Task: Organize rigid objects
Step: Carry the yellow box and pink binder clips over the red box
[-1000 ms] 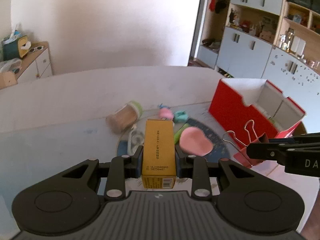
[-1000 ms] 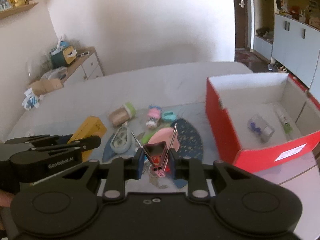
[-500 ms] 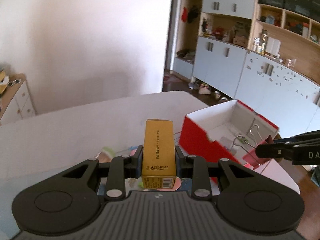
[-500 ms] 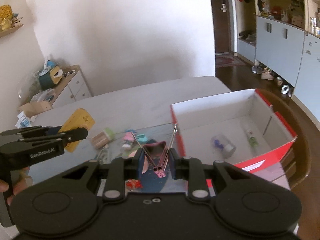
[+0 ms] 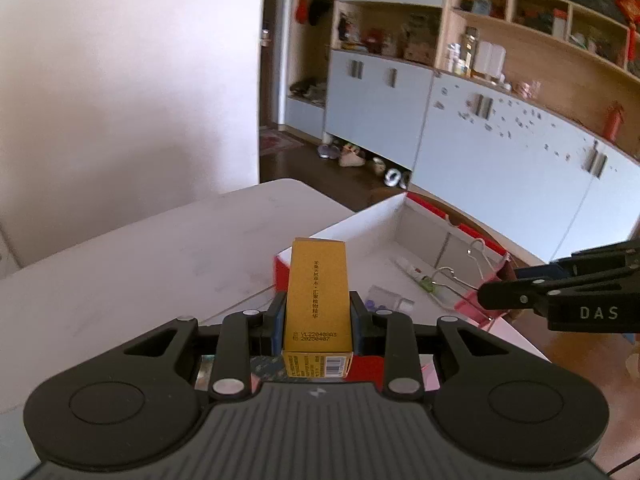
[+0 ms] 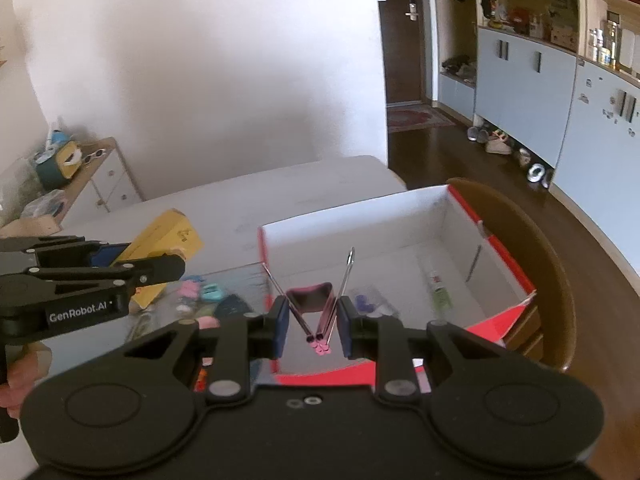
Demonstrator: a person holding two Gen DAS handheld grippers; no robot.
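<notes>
The open red cardboard box with white inner walls (image 6: 460,216) fills the centre and right of the right wrist view, and it lies just ahead of and below both tools, so the coming move looks like a short carry forward and a release over its floor. The right gripper (image 6: 312,314) is clamped on the pink metal binder clip with splayed wire handles (image 6: 316,304), its handles opening upward like a V toward the box; the pads press on the wire arms (the clip's body sits between them). In the left wrist view the left gripper (image 5: 317,322) is closed on the tall yellow cardboard carton with printed text (image 5: 318,300), whose long axis runs straight away from the camera, pointing at the box's near left corner in the middle of the frame. Judging from both views, the right gripper is the nearer: the clip already hangs over the box's near wall, while the carton is at the left edge of the box. Already on the box floor lie a small clear plastic case (image 5: 390,300) and a slim white tube with a green end (image 6: 438,292). The carton hides part of the box's left wall, the gripper bodies cover the box's front wall and most of the grey table (image 5: 140,260), and the small coloured items at the left centre of the right wrist view are too blurred to name.
</notes>
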